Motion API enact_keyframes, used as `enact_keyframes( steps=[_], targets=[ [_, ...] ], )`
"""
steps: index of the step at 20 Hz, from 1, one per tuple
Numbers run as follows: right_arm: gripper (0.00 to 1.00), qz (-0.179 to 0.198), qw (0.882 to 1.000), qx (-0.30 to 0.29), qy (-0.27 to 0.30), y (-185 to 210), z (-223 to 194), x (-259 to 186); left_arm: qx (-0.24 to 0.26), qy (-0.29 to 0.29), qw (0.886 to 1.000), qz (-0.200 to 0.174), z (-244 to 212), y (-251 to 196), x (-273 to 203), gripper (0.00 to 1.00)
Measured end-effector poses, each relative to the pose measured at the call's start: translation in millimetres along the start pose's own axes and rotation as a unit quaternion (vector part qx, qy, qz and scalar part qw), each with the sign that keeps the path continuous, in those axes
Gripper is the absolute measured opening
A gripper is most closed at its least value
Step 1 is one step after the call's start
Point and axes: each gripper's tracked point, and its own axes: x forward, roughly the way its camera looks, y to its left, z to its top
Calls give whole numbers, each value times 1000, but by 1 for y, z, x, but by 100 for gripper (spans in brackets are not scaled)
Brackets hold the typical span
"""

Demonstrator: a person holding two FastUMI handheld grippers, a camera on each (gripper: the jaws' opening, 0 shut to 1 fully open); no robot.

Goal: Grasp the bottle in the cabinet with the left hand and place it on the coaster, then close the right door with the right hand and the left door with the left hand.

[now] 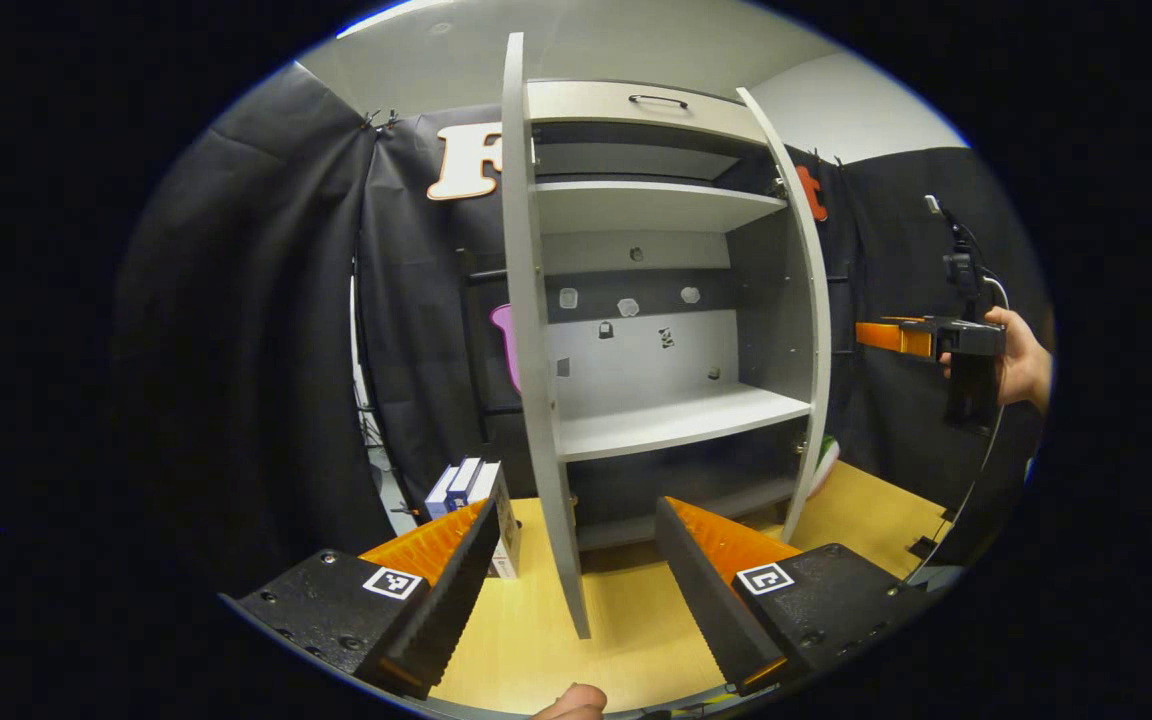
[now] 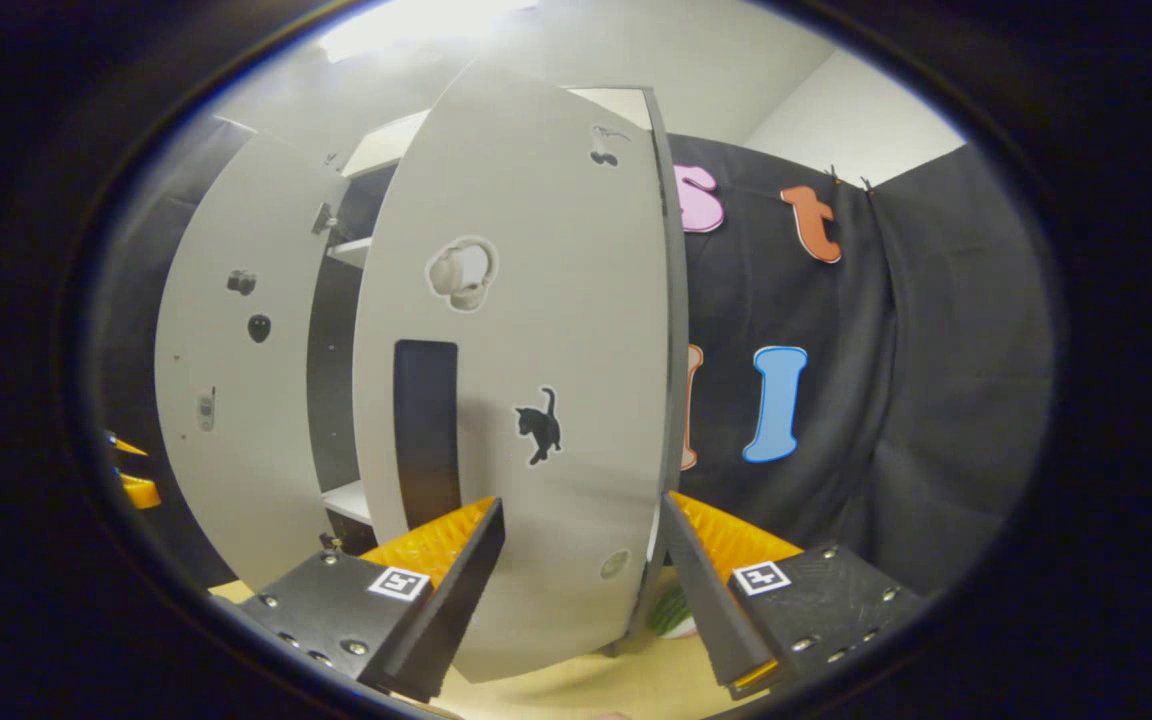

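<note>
- In the left gripper view, the left gripper [image 1: 571,560] hovers over the wooden surface [image 1: 536,640] with jaws apart, empty, the left door [image 1: 534,330] edge-on between them.
- This view looks into the cabinet [image 1: 656,300], whose lit shelves [image 1: 676,420] hold no bottle that I can make out; small boxes [image 1: 476,495] stand beside it.
- The right gripper [image 1: 896,335] shows far right, hand-held.
- In the right gripper view, the right gripper [image 2: 581,560], jaws apart, faces the right door [image 2: 526,400], which bears stickers [image 2: 541,425].
</note>
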Motion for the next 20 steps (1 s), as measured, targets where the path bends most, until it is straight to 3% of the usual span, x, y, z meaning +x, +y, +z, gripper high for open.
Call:
enact_keyframes(
  steps=[5,11,20],
  targets=[
    [94,26,1000,8,-6,24,11,-11,-18,17,999,35,-10,34,-2,98],
    [96,24,999,37,-27,30,36,-54,-38,36,996,79,-25,88,-2,99],
    [96,39,997,38,-61,46,60,-101,-60,62,990,112,-42,150,4,99]
  ],
)
